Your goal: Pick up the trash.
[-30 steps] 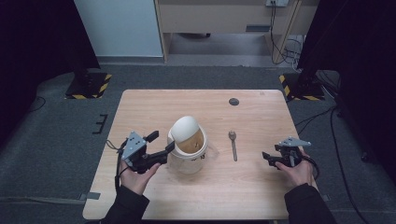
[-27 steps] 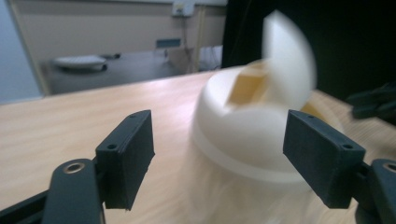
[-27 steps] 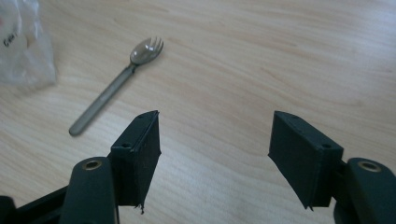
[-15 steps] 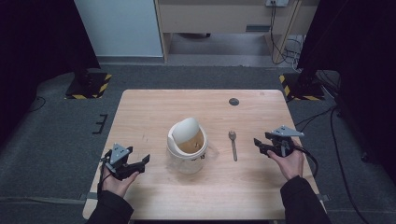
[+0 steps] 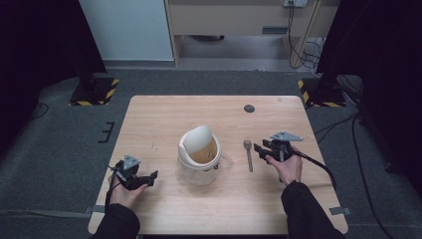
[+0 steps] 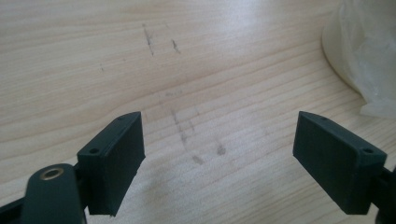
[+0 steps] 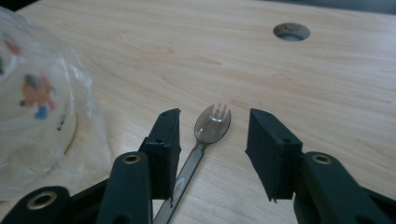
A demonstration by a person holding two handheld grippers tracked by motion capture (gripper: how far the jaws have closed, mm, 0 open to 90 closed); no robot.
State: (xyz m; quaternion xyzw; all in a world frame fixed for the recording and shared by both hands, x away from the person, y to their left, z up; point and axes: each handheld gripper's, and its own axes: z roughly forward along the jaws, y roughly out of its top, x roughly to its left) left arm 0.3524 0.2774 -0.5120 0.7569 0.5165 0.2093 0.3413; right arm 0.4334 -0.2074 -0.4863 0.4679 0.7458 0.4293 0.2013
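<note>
A cream cup (image 5: 200,155) wrapped in clear plastic stands at the table's middle, its lid peeled up over a brownish inside. A clear plastic spork (image 5: 248,154) lies flat just right of it, head pointing away from me. My right gripper (image 5: 261,149) is open beside the spork; in the right gripper view its jaws straddle the spork (image 7: 211,125), and the wrapped cup (image 7: 39,102) sits at the left. My left gripper (image 5: 149,177) is open and empty near the front left, over bare wood (image 6: 205,93), with the cup's plastic (image 6: 359,51) at the right edge.
The wooden table (image 5: 164,119) has a round cable hole (image 5: 249,108) at its back right. Faint scuff marks (image 6: 187,135) lie on the wood between the left jaws. A black cable (image 5: 318,167) trails from the right gripper off the table's right side.
My left gripper has pulled away from the cup to the front left of the table. My right gripper has moved left toward the spork, now straddling it.
</note>
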